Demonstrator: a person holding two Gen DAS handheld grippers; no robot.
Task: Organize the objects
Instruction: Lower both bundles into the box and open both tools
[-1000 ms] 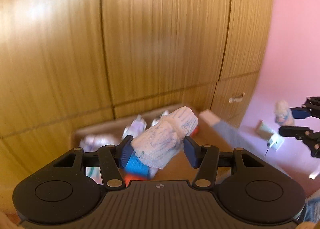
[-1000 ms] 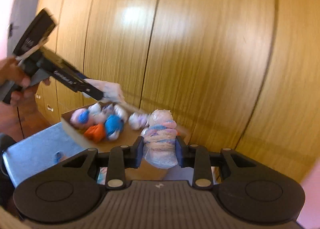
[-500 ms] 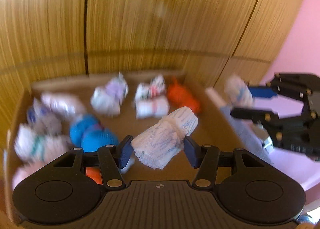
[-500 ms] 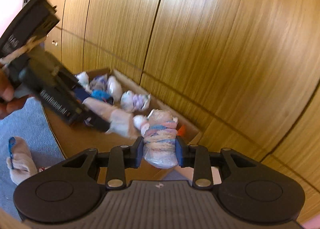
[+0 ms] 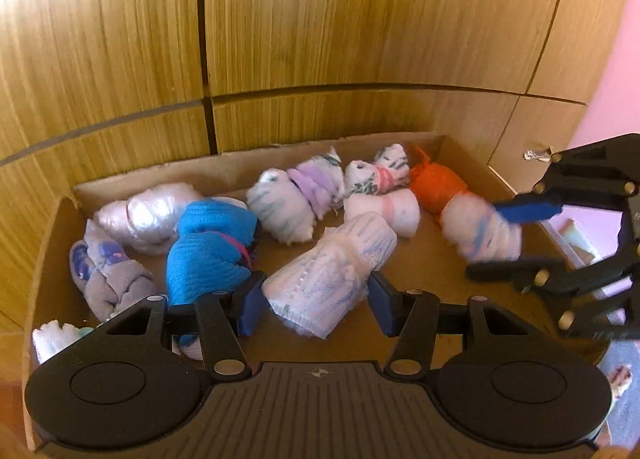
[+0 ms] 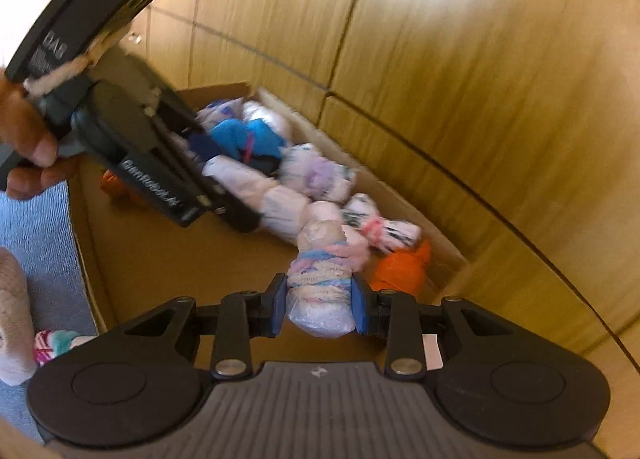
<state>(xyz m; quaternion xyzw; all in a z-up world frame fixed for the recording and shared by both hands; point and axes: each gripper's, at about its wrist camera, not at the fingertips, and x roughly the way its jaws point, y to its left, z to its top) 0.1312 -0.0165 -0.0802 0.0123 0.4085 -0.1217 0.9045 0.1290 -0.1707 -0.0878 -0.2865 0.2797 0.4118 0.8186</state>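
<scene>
An open cardboard box (image 5: 256, 157) holds several rolled sock pairs, among them a blue roll (image 5: 212, 247), an orange roll (image 5: 436, 187) and a purple-white roll (image 5: 296, 199). My left gripper (image 5: 316, 301) is shut on a white sock roll with blue flecks (image 5: 332, 275), low over the middle of the box. My right gripper (image 6: 320, 313) is shut on a pastel striped sock roll (image 6: 320, 291) over the box's right end, beside the orange roll (image 6: 400, 271). In the left wrist view the right gripper (image 5: 516, 239) carries the pastel striped sock roll (image 5: 480, 231). A hand (image 6: 28, 147) holds the left gripper.
Wooden wardrobe doors (image 5: 320, 19) stand right behind the box. The box rests on a blue-grey cloth surface (image 6: 40, 227), where a beige sock (image 6: 12, 315) and a pink-teal sock (image 6: 56, 343) lie loose. A pink wall (image 5: 616, 79) is at the right.
Both grippers have come down and forward over the box, each still holding its roll. The right gripper has swung in over the box's right end, close to the orange roll.
</scene>
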